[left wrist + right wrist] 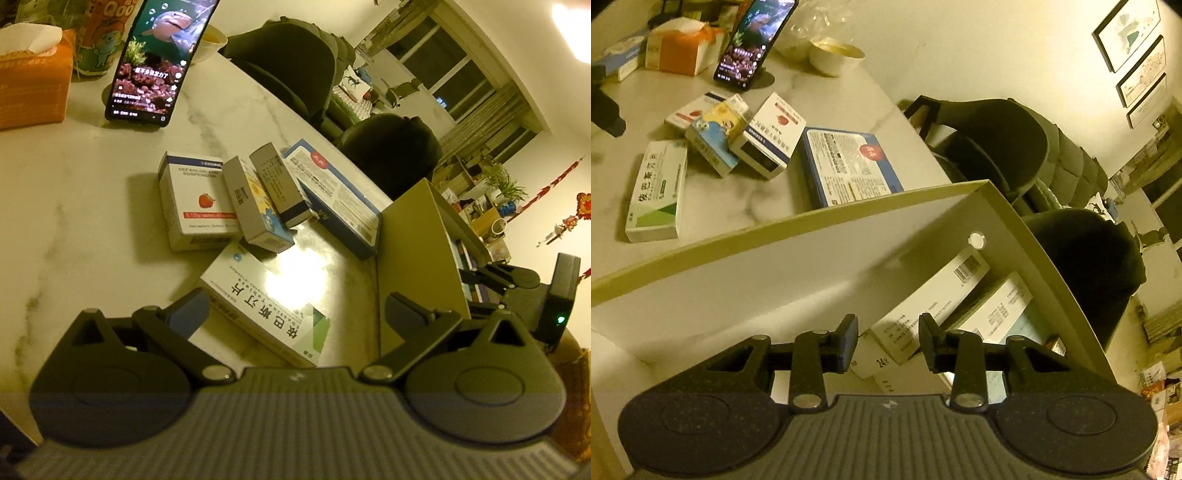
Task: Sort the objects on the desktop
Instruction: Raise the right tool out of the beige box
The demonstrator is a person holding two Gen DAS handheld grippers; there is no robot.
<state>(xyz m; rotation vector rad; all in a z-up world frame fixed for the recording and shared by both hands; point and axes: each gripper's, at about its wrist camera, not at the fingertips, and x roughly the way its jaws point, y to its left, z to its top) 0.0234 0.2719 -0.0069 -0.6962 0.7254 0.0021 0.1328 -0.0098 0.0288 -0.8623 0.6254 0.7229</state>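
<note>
My left gripper [297, 314] is open, low over the marble table, with a green-and-white medicine box [266, 299] lying flat between its spread fingers, untouched. Beyond it lie a strawberry box [195, 203], a yellow-blue box [255, 206], a grey box [280, 184] and a large blue box [340, 195]. My right gripper [888, 343] hangs over the open cardboard box [812, 218], jaws narrowly apart with nothing between the pads. Two white medicine boxes [931, 295] [997, 310] lean inside the cardboard box. The right gripper [517, 280] also shows behind the cardboard wall [417, 258].
A lit phone [159, 62] stands propped at the back of the table beside an orange tissue box [29, 81]. A white bowl [834, 55] sits near the far edge. Dark chairs [997, 140] stand close along the table's right edge.
</note>
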